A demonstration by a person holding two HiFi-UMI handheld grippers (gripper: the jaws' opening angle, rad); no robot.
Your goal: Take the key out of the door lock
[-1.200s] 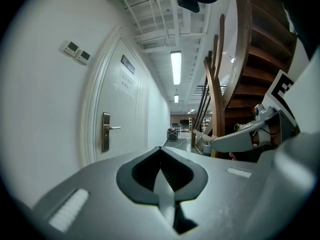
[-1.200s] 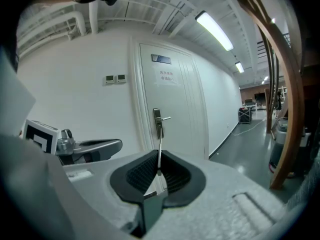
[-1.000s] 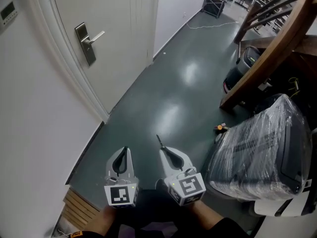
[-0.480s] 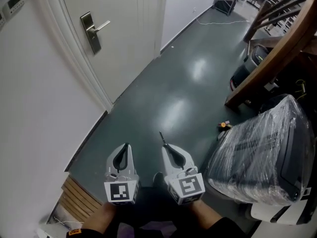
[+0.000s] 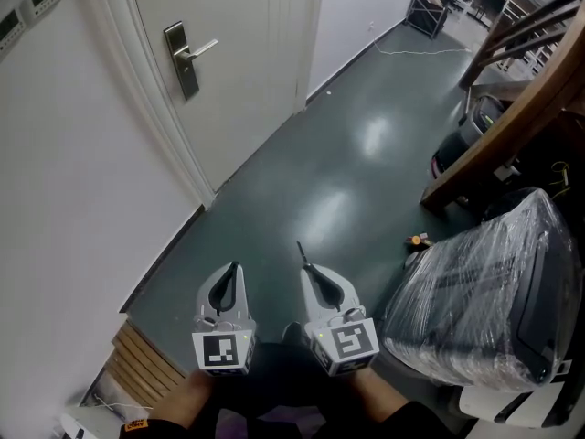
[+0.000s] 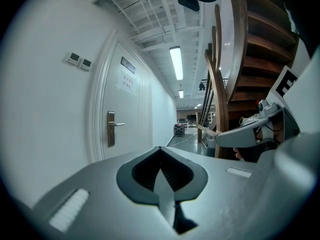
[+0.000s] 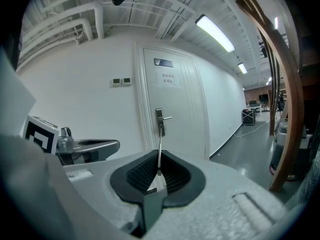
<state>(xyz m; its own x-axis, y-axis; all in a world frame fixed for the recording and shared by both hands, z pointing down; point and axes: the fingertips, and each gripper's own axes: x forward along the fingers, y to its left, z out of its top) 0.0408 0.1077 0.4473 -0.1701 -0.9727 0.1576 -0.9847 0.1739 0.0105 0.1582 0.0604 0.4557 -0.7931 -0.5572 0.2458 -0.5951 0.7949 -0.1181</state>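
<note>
Head view: open floor (image 5: 347, 163) between door (image 5: 247, 71) and stair (image 5: 521, 108); right claw (image 5: 309, 271) holds key (image 5: 300, 251).

door (image 5: 245, 53) left-ahead | wrapped bin (image 5: 480, 291) right | staircase (image 5: 508, 110) behind bin

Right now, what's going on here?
A person stands on the dark floor, back from the closed white door, with a gripper in each hand. The right gripper is clamped on a thin metal key that sticks out past its tips. The left gripper is shut and empty. No key can be made out at the door's lock plate.
</note>
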